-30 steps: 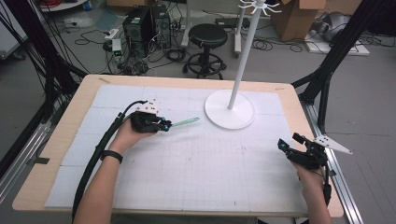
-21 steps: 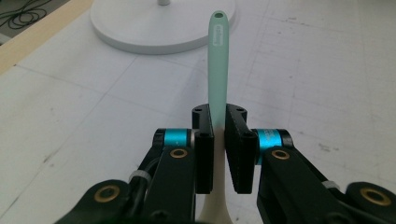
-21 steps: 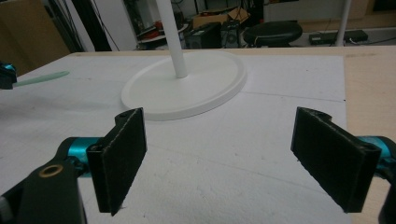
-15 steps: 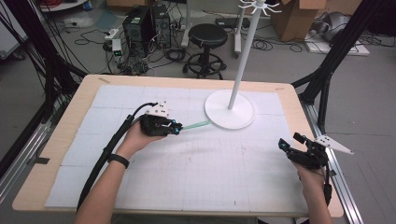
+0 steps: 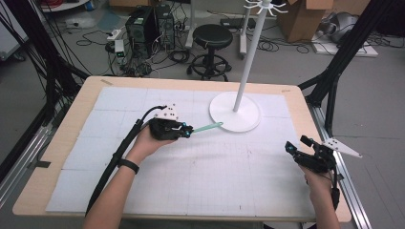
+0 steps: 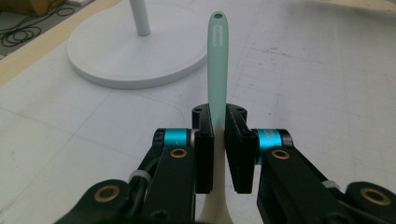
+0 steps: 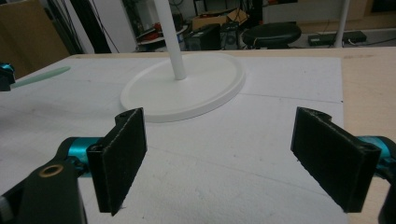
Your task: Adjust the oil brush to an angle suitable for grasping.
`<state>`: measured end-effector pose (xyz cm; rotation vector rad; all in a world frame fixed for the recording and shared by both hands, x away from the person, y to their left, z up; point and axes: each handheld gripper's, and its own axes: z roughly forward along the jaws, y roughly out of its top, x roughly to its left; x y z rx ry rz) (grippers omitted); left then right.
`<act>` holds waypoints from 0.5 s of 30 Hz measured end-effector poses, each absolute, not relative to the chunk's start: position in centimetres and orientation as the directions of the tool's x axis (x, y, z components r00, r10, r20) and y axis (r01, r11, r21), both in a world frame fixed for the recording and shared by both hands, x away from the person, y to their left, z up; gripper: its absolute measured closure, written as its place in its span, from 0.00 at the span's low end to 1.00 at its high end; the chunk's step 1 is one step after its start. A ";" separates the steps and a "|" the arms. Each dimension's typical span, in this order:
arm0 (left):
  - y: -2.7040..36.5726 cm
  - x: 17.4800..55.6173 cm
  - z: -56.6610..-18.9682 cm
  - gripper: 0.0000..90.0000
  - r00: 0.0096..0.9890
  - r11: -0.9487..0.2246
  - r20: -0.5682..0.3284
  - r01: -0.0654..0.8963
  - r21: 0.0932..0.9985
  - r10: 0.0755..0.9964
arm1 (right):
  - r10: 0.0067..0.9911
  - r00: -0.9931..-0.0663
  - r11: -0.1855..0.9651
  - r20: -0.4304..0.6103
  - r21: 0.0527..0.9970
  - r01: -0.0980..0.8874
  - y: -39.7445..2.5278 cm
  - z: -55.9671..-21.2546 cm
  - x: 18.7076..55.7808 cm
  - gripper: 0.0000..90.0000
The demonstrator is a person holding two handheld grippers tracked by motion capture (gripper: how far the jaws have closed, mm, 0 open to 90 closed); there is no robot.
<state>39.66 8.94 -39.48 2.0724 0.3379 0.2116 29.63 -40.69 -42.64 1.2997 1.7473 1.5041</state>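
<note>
The mint-green spatula (image 6: 217, 65) sits clamped between the jaws of the left claw (image 5: 185, 130), its handle with the hanging hole pointing forward and its pale blade end tucked back under the claw. In the high view that handle tip now reaches the near rim of the white round base (image 5: 248, 118) of the hook stand (image 5: 250, 52), where a second ago it was well short of it, out over the open mat. The left hand (image 5: 145, 143) has carried it rightward and away from the person, so the approach to the stand is under way; judging from the hole in the handle, lifting it up to a hook at the top is what remains. The right claw (image 5: 300, 150) hasn't shifted, resting near the right edge of the surface (image 5: 62, 143) with its jaws spread wide and nothing between them.
</note>
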 end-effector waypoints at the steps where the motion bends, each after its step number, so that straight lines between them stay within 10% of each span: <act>1: 8.8 39.6 -39.5 0.92 0.947 -0.480 0.014 0.150 0.864 0.322 | 0.880 -0.423 -0.066 0.216 0.937 0.342 -40.7 -42.6 29.6 0.19; 15: 5.2 38.8 -39.9 0.92 0.964 -0.501 0.014 0.127 0.856 0.267 | 0.880 -0.426 -0.063 0.212 0.939 0.339 -40.7 -42.6 29.6 0.19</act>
